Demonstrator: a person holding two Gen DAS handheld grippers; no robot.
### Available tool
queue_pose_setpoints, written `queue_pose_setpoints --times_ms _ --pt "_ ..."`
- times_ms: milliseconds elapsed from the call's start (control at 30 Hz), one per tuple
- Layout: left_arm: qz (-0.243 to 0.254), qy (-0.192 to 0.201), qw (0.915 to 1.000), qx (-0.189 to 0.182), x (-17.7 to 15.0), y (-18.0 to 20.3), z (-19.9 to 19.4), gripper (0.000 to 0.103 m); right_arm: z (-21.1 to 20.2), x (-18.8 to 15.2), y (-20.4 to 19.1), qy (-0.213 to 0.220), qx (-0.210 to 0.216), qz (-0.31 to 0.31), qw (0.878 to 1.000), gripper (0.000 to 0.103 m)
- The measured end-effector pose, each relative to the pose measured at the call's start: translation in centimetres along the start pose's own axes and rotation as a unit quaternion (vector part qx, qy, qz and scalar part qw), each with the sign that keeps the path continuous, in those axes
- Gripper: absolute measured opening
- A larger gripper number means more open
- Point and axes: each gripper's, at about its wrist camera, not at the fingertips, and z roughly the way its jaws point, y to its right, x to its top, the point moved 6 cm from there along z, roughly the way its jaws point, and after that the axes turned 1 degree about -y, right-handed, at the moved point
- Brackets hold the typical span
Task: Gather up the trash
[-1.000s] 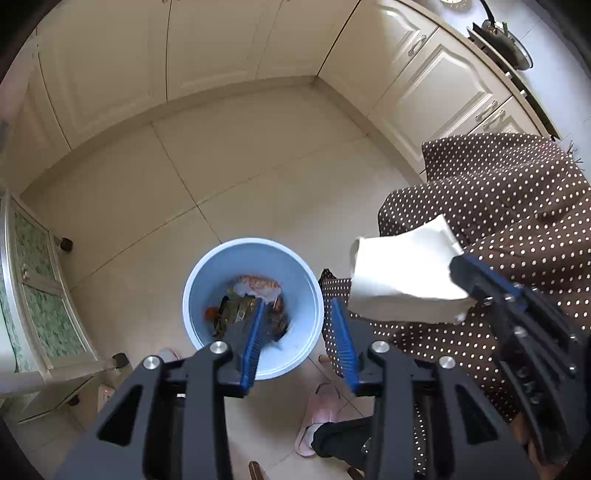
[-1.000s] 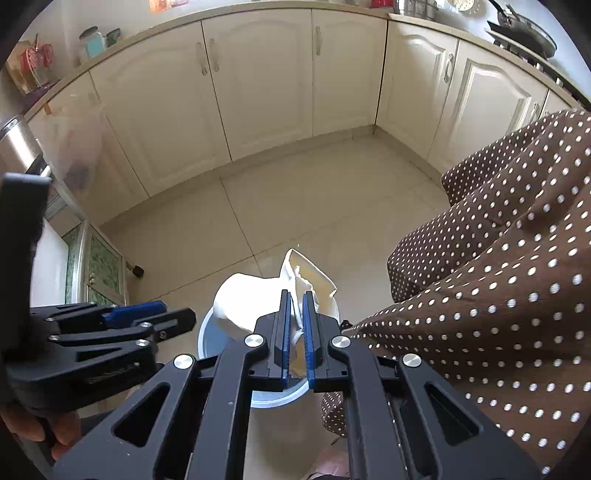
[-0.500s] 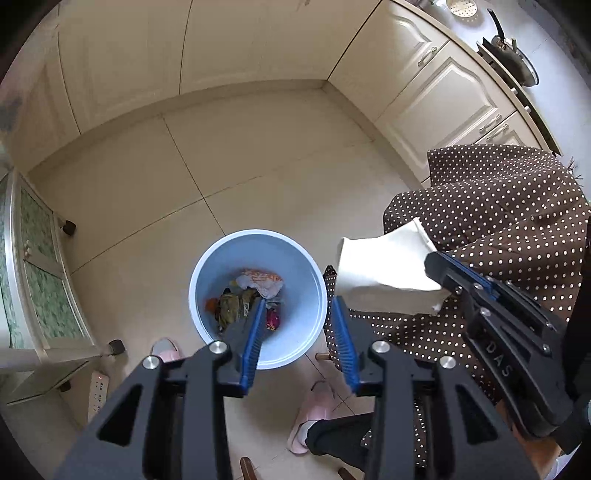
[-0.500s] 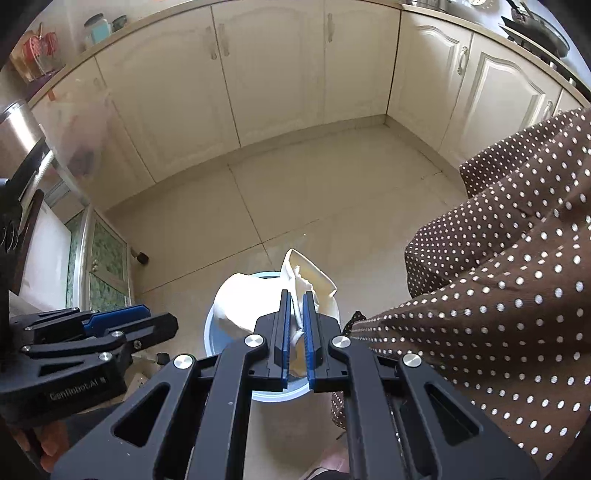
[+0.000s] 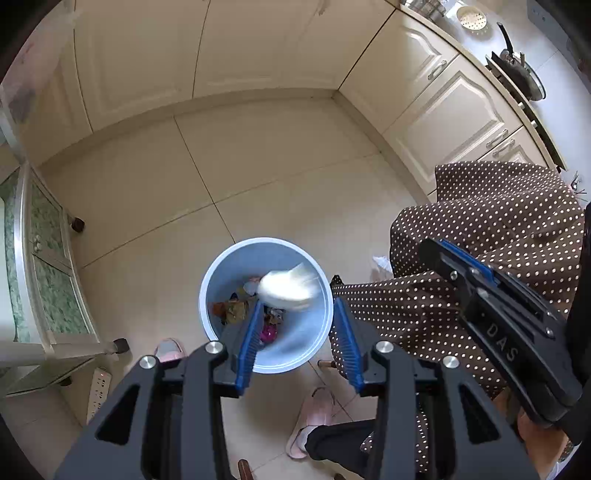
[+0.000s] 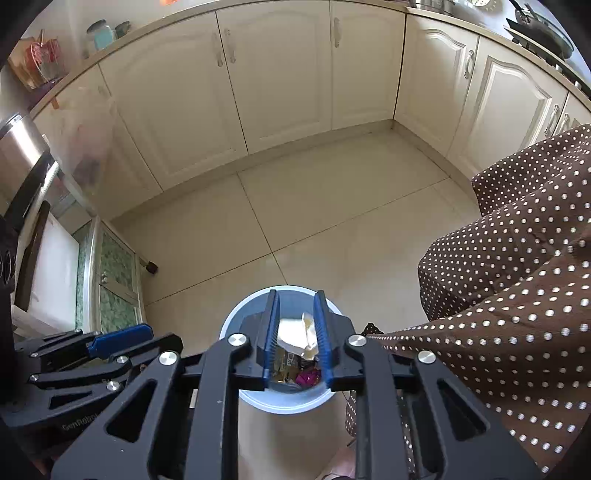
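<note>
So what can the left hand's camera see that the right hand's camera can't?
Only the left wrist view shows pink slippers on the floor, a white power strip, and the right gripper from the side.

Only the right wrist view shows jars on the counter, and the left gripper low on the left.

Both show the blue bin with the white paper inside on colourful wrappers, the cream cabinets, and the brown dotted cloth. The right gripper's jaws have just been opening; nothing is pinched between them.
</note>
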Motion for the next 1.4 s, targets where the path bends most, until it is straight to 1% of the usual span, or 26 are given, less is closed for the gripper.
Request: queue_pose_setpoints --times_ms 67,167,300,367,433,500,533,567,600,633,700,800,867,933,967,1100,1133,1167,1233,1267,1400 --pt "0.009 0.010 0.9999 -0.003 0.1 0.8 -1.1 0.041 -1.4 0.0 -0.1 0.007 -0.009 -0.009 1.000 0.020" --pt "0.025 0.027 0.9993 -0.001 -0.1 2.2 -3.0 0.048 -4.6 -0.3 0.3 0.022 -0.033 -0.015 0.999 0.027" --pt "0.053 0.061 0.9967 -0.009 -0.5 5.1 -6.8 0.049 -9.8 -1.0 0.9 0.053 -0.073 -0.026 0.996 0.035" --pt "0.069 0.081 0.9941 -0.019 -1.0 6.8 -9.2 0.052 -13.4 -1.7 1.3 0.073 -0.096 -0.026 0.992 0.040" --pt "0.081 0.101 0.9914 -0.024 -1.5 8.0 -11.5 0.054 -16.7 -2.5 1.7 0.094 -0.111 -0.024 0.989 0.050" --pt "0.096 0.122 0.9874 -0.029 -2.3 9.4 -14.1 0.062 -20.2 -3.3 2.0 0.116 -0.123 -0.022 0.985 0.053" --pt "0.104 0.134 0.9850 -0.032 -2.9 10.2 -15.6 0.065 -22.6 -4.0 2.2 0.132 -0.132 -0.021 0.982 0.057" --pt "0.108 0.141 0.9835 -0.033 -3.4 10.8 -16.5 0.065 -24.4 -4.6 2.3 0.145 -0.139 -0.018 0.979 0.060" --pt "0.116 0.147 0.9818 -0.034 -4.1 11.7 -17.7 0.065 -26.1 -5.1 2.5 0.156 -0.146 -0.015 0.977 0.064" --pt "0.123 0.151 0.9801 -0.038 -4.8 12.5 -18.7 0.065 -27.6 -5.7 2.7 0.167 -0.154 -0.012 0.974 0.066" --pt "0.145 0.163 0.9746 -0.049 -6.3 14.3 -20.8 0.065 -30.5 -6.9 3.0 0.186 -0.166 -0.004 0.968 0.069" --pt "0.181 0.189 0.9635 -0.054 -8.7 16.9 -24.0 0.068 -34.4 -9.2 4.0 0.207 -0.175 0.024 0.962 0.072" --pt "0.197 0.206 0.9566 -0.061 -9.9 18.3 -25.9 0.074 -36.5 -10.6 4.8 0.219 -0.184 0.037 0.958 0.074" --pt "0.214 0.227 0.9479 -0.065 -11.5 19.7 -28.2 0.076 -38.6 -12.1 5.4 0.232 -0.191 0.050 0.952 0.076" --pt "0.220 0.233 0.9449 -0.066 -12.1 20.2 -29.0 0.076 -39.8 -13.0 5.6 0.241 -0.200 0.055 0.948 0.077" --pt "0.247 0.264 0.9302 -0.064 -15.1 22.5 -32.7 0.076 -43.1 -15.1 6.0 0.262 -0.212 0.069 0.939 0.078" --pt "0.251 0.269 0.9274 -0.065 -15.6 22.9 -33.4 0.076 -44.0 -15.7 6.1 0.267 -0.218 0.071 0.936 0.080" --pt "0.257 0.280 0.9227 -0.064 -16.4 23.3 -34.4 0.076 -44.8 -16.2 6.1 0.274 -0.221 0.074 0.933 0.081" --pt "0.265 0.293 0.9158 -0.072 -17.5 24.1 -35.9 0.076 -46.5 -17.1 6.0 0.287 -0.230 0.078 0.927 0.085" --pt "0.267 0.296 0.9140 -0.074 -17.9 24.3 -36.4 0.076 -47.3 -17.5 5.9 0.294 -0.234 0.079 0.923 0.085" --pt "0.285 0.319 0.8996 -0.088 -20.5 25.5 -39.3 0.076 -50.9 -20.1 5.1 0.325 -0.250 0.085 0.908 0.086"
